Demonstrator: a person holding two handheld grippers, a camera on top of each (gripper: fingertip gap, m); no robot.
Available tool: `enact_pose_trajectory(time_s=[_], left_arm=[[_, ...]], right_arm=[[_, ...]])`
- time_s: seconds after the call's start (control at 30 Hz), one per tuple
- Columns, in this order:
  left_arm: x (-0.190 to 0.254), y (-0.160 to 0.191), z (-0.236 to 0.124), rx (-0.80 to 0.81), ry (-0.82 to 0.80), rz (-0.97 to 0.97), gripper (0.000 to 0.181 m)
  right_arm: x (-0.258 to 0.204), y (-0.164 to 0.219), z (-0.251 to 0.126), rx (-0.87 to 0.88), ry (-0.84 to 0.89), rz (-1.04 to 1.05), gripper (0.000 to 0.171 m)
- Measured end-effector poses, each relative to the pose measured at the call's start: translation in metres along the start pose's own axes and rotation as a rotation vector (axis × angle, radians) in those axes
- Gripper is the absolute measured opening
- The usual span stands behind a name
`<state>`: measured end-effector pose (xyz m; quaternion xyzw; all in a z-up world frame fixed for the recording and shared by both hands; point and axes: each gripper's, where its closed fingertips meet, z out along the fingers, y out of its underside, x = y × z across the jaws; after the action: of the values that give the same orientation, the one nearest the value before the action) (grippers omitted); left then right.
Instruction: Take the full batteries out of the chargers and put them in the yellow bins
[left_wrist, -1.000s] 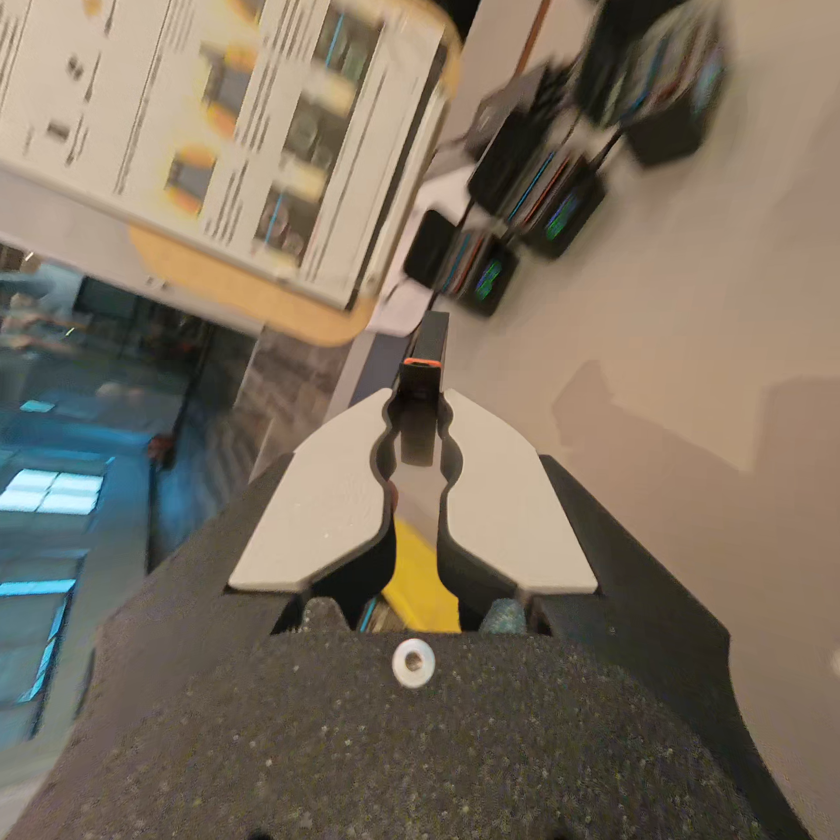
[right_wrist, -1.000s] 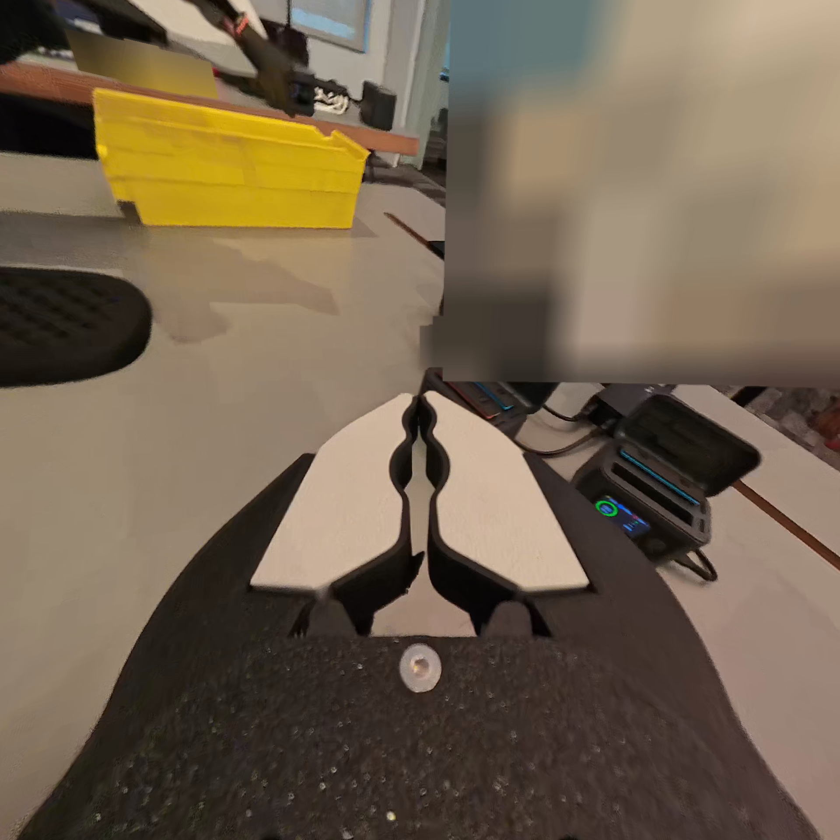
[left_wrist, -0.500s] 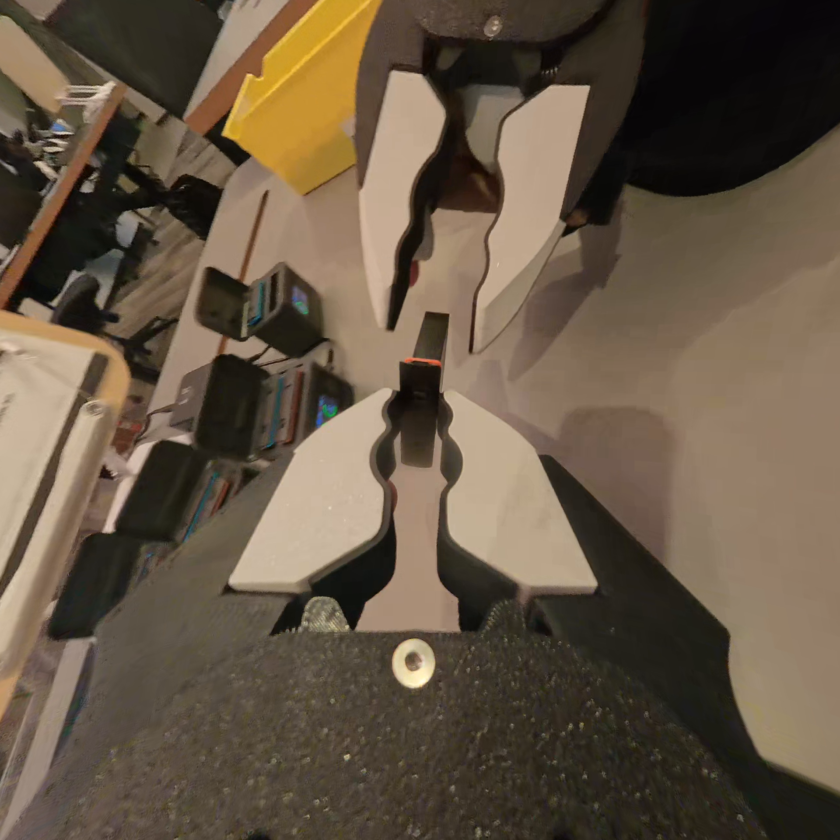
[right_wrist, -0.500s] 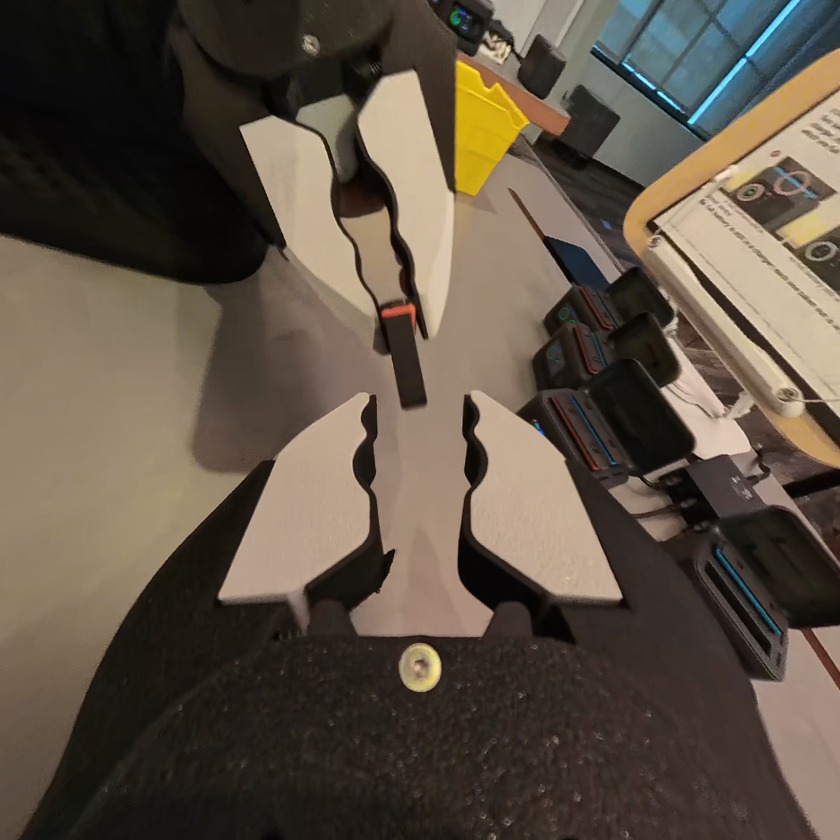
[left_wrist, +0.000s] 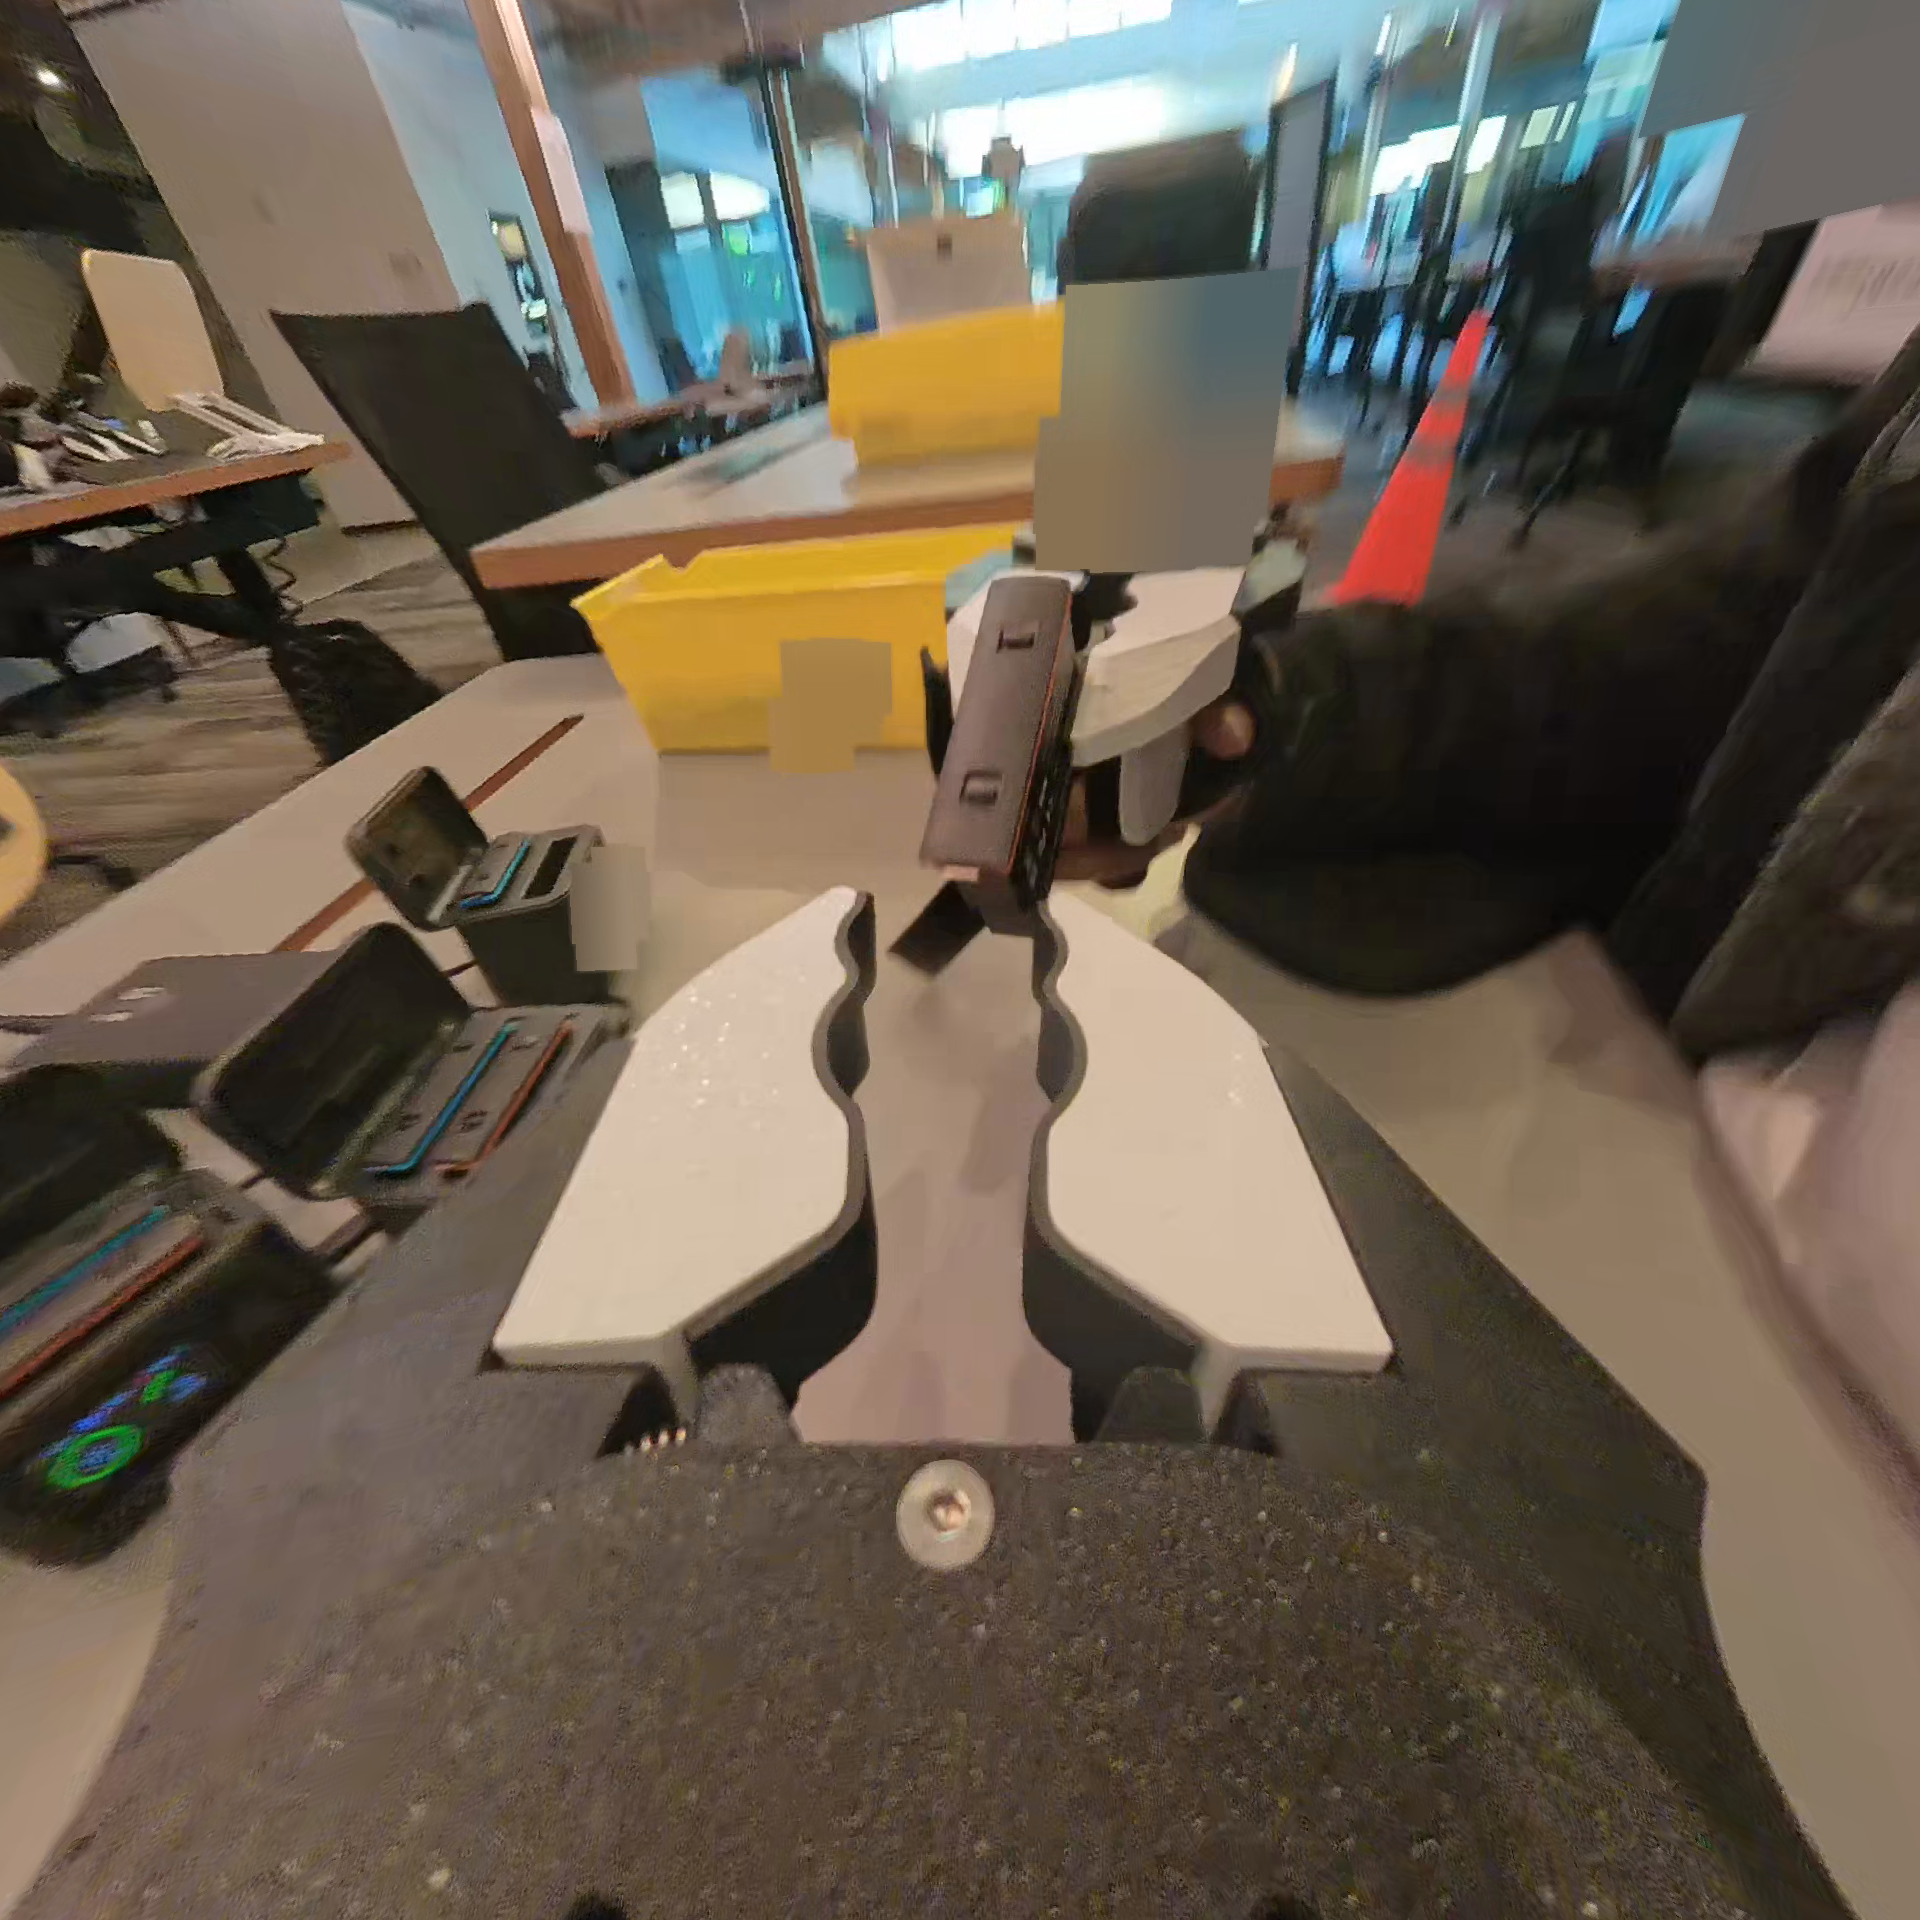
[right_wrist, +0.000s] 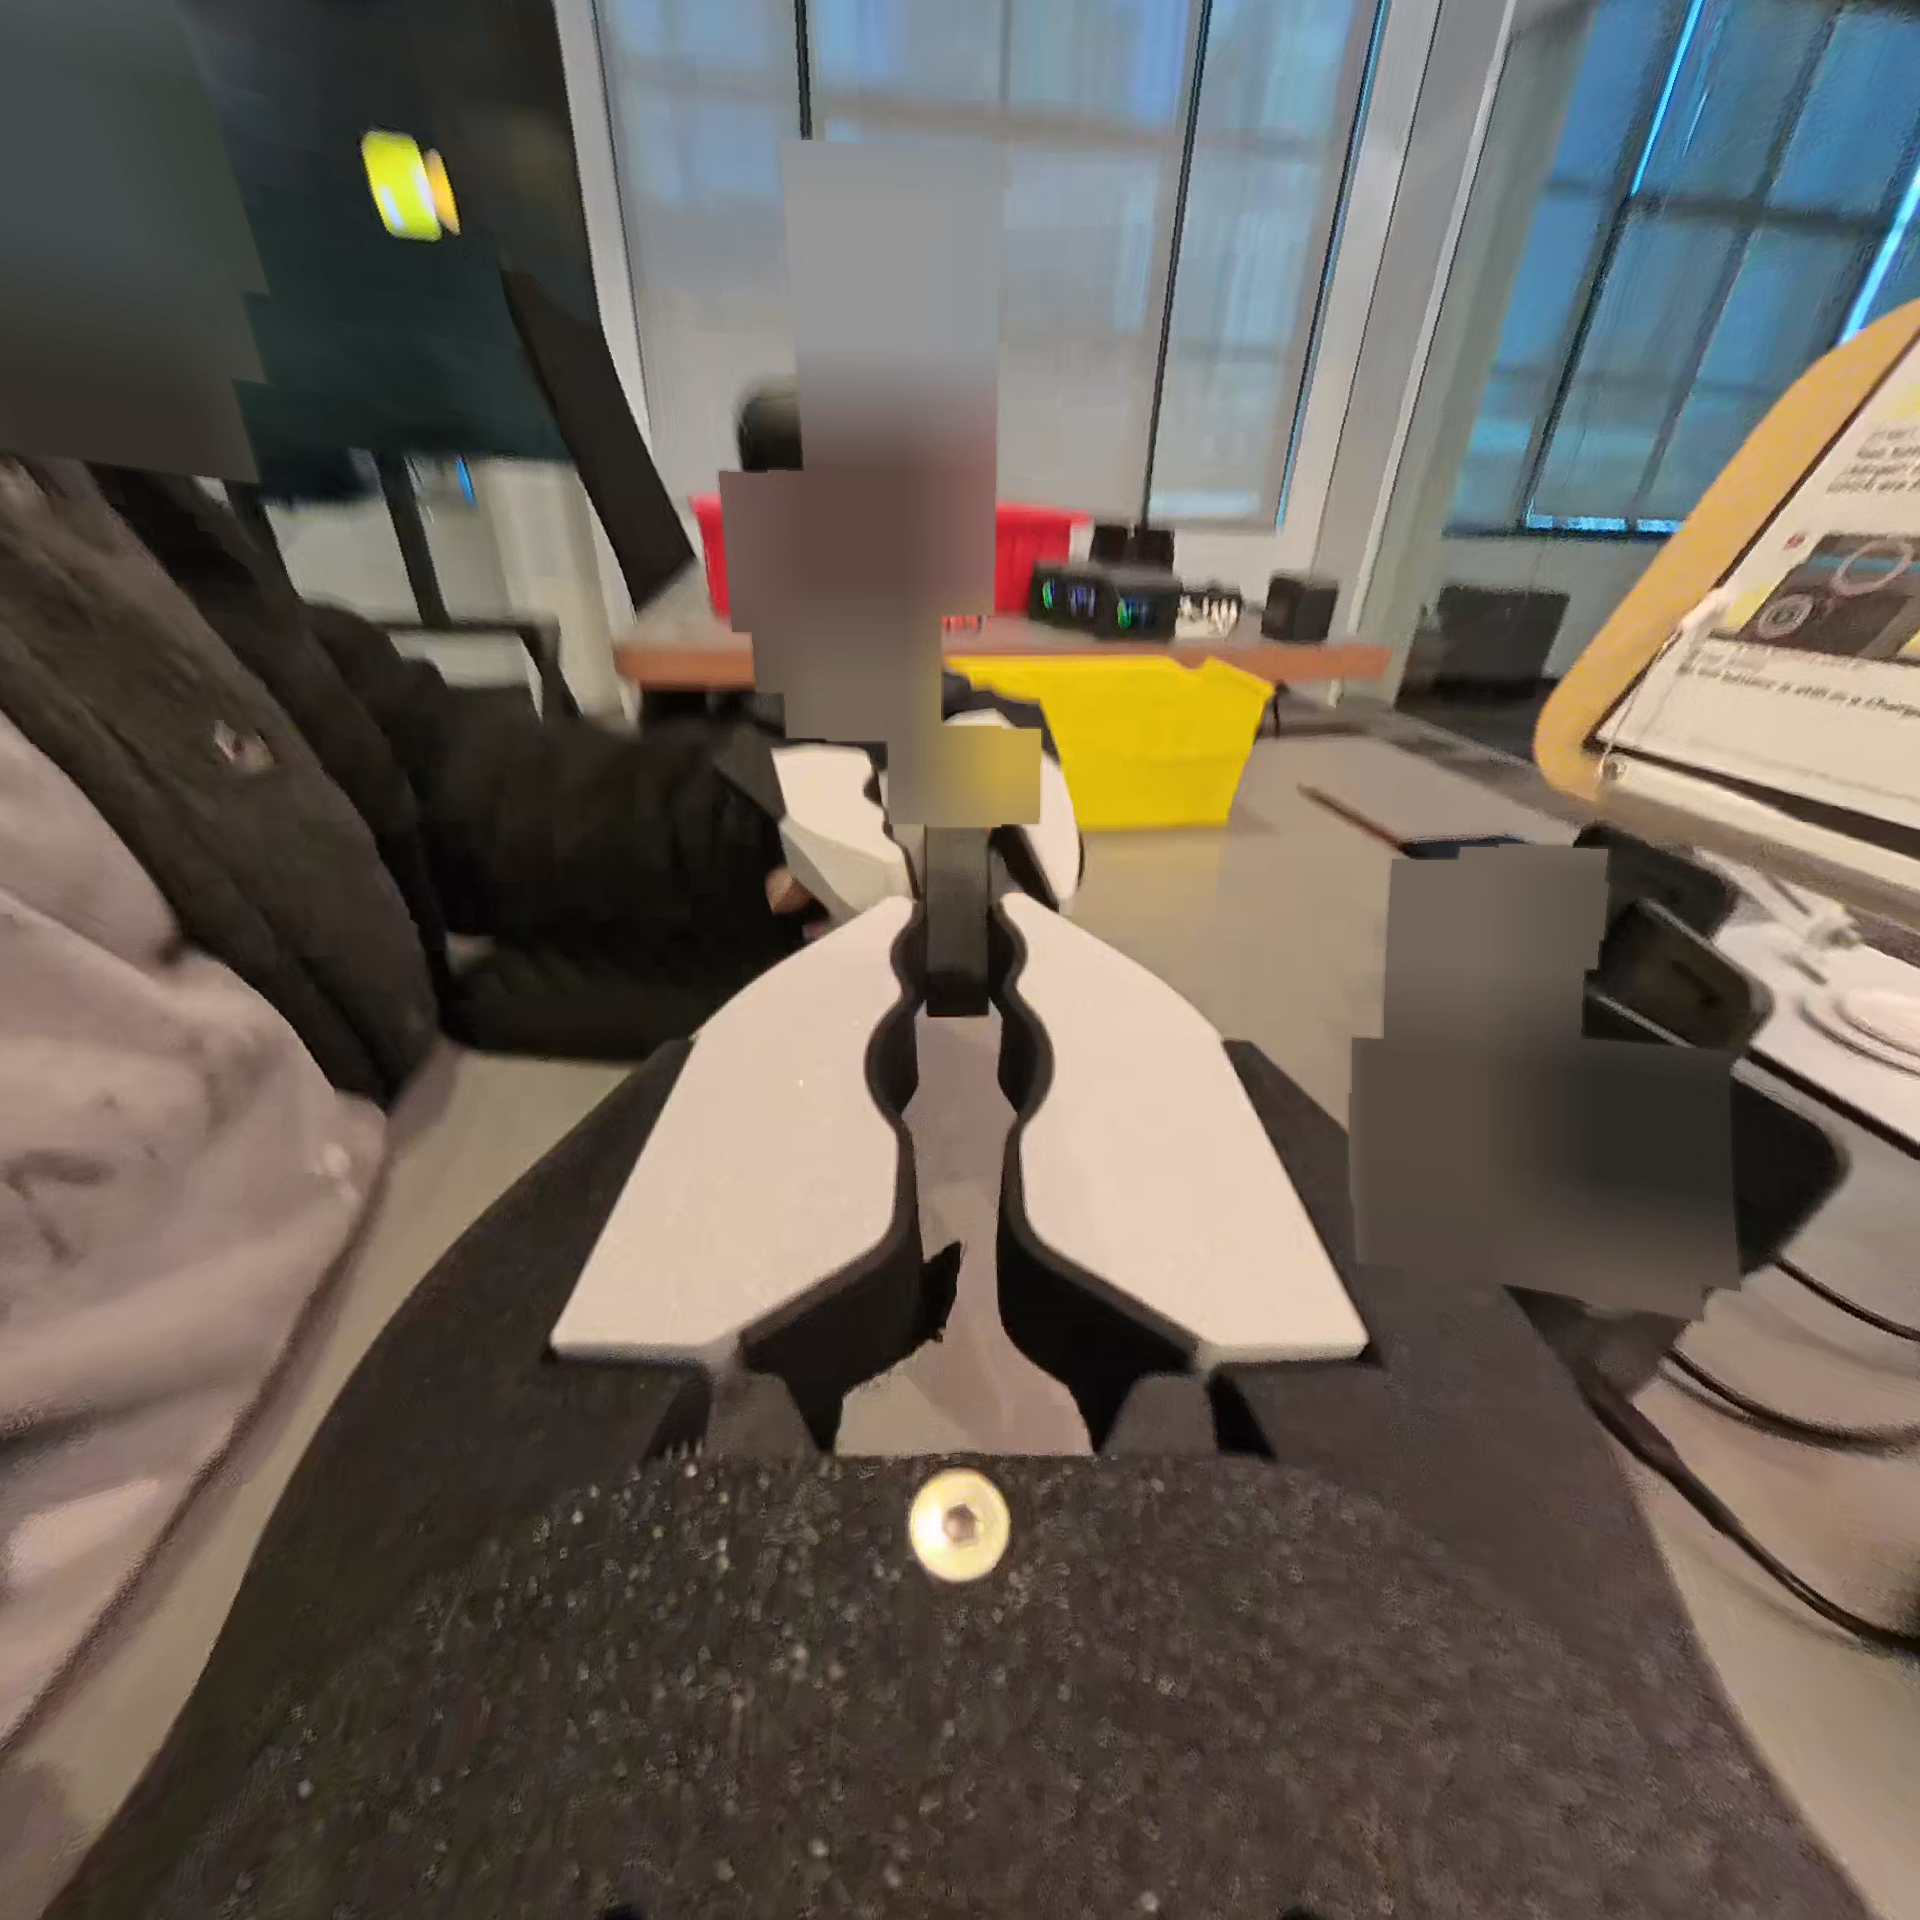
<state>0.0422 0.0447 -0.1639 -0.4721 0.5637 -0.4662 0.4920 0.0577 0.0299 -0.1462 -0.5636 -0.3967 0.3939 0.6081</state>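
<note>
One battery (right_wrist: 954, 971) stands clamped by its end in the right gripper (right_wrist: 954, 920), with the left gripper (left_wrist: 951, 914) spread open just beside it. A steady, upright carry to the yellow bin (right_wrist: 1143, 738) likely prevents pivoting.

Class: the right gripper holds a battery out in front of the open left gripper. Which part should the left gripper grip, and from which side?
Probably the battery's free lower end, approached from below on the left gripper's own side. The right gripper already covers the upper part from behind, while the lower end juts toward the left gripper. Close on the two broad flat faces: the slab is thin.
</note>
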Motion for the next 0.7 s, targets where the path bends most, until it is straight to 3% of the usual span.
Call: enact_pose_trajectory(time_s=[0.13,0.23,0.37,0.5,0.7], left_arm=[[0.009,-0.013,0.006,0.114,0.054,-0.129,0.028],[0.022,-0.021,0.013,0.169,0.095,-0.172,0.026],[0.027,-0.027,0.016,0.21,0.107,-0.218,0.011],[0.028,-0.024,0.014,0.173,0.135,-0.232,0.011],[0.021,-0.012,0.009,0.084,0.112,-0.172,0.011]], right_arm=[[-0.001,-0.025,-0.007,0.195,-0.05,0.126,0.01],[-0.003,-0.029,-0.008,0.245,-0.081,0.176,0.01],[-0.012,-0.023,-0.002,0.215,-0.118,0.173,0.01],[-0.013,-0.02,-0.001,0.192,-0.133,0.177,0.01],[-0.01,0.001,-0.001,-0.019,-0.103,0.108,0.019]])
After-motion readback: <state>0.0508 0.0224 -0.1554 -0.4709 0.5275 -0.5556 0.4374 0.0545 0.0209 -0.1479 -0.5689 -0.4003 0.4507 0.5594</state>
